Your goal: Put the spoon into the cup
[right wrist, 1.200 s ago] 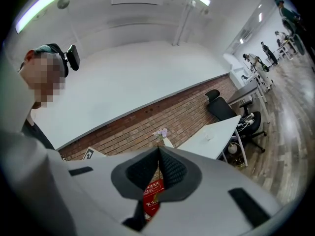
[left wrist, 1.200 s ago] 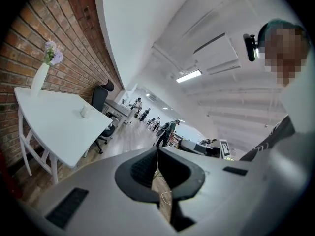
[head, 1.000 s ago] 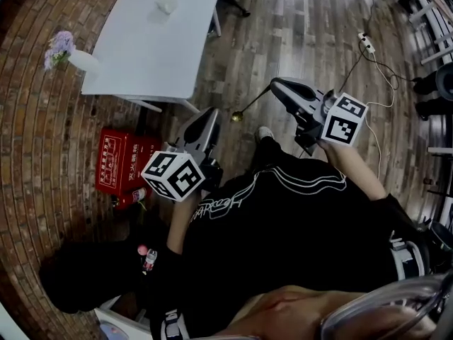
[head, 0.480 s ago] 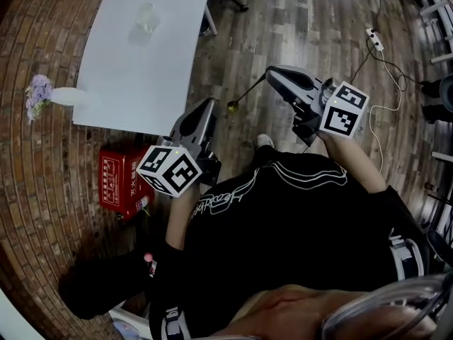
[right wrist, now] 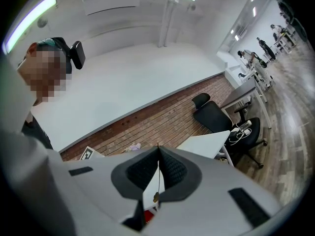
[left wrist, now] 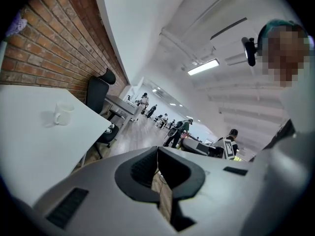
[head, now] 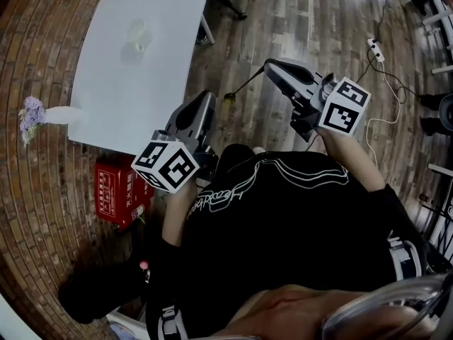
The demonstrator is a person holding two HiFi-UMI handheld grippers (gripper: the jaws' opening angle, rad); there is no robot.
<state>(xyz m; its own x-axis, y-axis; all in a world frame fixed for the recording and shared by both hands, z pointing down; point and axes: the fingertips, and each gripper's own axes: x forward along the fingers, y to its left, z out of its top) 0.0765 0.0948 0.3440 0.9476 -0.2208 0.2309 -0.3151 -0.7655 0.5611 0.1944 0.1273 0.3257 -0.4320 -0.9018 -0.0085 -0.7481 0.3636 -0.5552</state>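
I get the head view from above the person's shoulders, facing steeply down, close to both tools, with the white rectangular table [head: 141, 76] farther off at upper left. The camera on the left gripper [head: 200, 108] sits low behind its closed jaws and looks across that table [left wrist: 34, 146] to the small pale handled cup [left wrist: 63, 113]; the head view shows this cup [head: 136, 35] too. The camera on the right gripper [head: 276, 68] tilts upward at a red brick wall [right wrist: 162, 119]. Its table corner [right wrist: 206, 144] is probably the same table. The thin gold-bowled spoon [right wrist: 157, 173] pinched there is shared with the head view [head: 244, 87]

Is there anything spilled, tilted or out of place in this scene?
Nothing stands out. The cup stands upright on the white table, no spill is visible, and the right gripper holds the spoon.
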